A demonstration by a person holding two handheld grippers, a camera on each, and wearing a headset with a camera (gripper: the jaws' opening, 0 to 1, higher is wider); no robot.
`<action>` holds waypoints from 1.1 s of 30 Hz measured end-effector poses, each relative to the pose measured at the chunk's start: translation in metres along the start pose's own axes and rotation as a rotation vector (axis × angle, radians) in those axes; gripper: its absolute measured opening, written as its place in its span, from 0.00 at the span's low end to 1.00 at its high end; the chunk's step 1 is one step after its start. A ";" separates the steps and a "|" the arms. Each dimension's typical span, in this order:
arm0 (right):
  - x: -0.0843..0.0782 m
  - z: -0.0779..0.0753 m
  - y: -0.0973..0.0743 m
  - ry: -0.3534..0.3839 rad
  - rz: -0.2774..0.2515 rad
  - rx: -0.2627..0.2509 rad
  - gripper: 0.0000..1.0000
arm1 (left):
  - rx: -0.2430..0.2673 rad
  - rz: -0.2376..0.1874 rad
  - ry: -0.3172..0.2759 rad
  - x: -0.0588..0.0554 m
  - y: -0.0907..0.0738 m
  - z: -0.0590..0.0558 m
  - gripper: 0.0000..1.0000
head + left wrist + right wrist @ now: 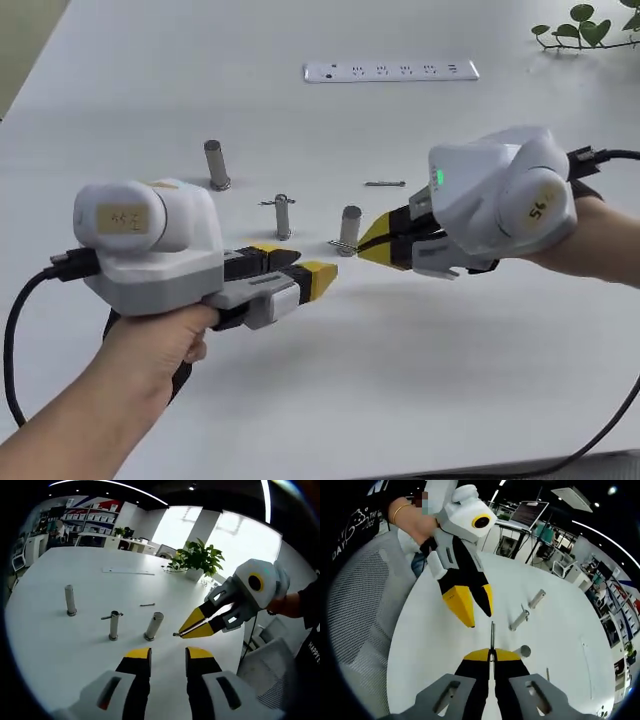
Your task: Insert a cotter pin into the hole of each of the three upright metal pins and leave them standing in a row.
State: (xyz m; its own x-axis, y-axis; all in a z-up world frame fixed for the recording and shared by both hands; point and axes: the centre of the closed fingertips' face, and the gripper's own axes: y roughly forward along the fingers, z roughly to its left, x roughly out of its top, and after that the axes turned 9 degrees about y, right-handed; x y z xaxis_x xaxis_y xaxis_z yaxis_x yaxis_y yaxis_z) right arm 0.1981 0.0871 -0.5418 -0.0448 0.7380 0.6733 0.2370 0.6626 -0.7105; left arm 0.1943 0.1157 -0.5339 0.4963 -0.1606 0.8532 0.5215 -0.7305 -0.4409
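Three upright metal pins stand in a row on the white table: a bare one (pixel 216 165) at the far left, a middle one (pixel 283 216) with a cotter pin through its top, and a right one (pixel 350 230). My right gripper (pixel 363 247) is shut on a cotter pin (pixel 343 244), whose tip is at the right pin's side. In the right gripper view that cotter pin (pixel 492 635) sticks straight out from the shut jaws, and the right pin (pixel 522 652) lies just beside them. My left gripper (pixel 300 268) hovers open and holds nothing, in front of the row.
A loose cotter pin (pixel 385 184) lies behind the right pin. A white power strip (pixel 390 71) lies at the table's far side, and plant leaves (pixel 585 25) hang in at the top right. Cables trail from both grippers.
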 end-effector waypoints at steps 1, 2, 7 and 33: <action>0.001 0.001 0.001 -0.011 0.002 0.002 0.00 | -0.003 -0.001 -0.003 0.000 0.000 -0.001 0.23; 0.002 0.002 0.001 -0.023 0.004 0.008 0.00 | -0.005 -0.002 -0.007 0.001 0.000 -0.001 0.23; 0.006 0.008 0.003 -0.057 0.006 0.024 0.00 | -0.018 -0.001 -0.025 0.000 -0.001 -0.003 0.18; 0.012 0.015 0.008 -0.100 0.011 0.021 0.00 | -0.052 -0.014 -0.085 0.004 0.001 -0.011 0.01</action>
State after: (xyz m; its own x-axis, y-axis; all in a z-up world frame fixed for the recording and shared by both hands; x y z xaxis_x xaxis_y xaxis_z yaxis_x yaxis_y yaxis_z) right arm 0.1851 0.1033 -0.5422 -0.1391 0.7534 0.6426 0.2176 0.6563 -0.7224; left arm 0.1889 0.1071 -0.5274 0.5475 -0.0949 0.8314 0.4935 -0.7658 -0.4123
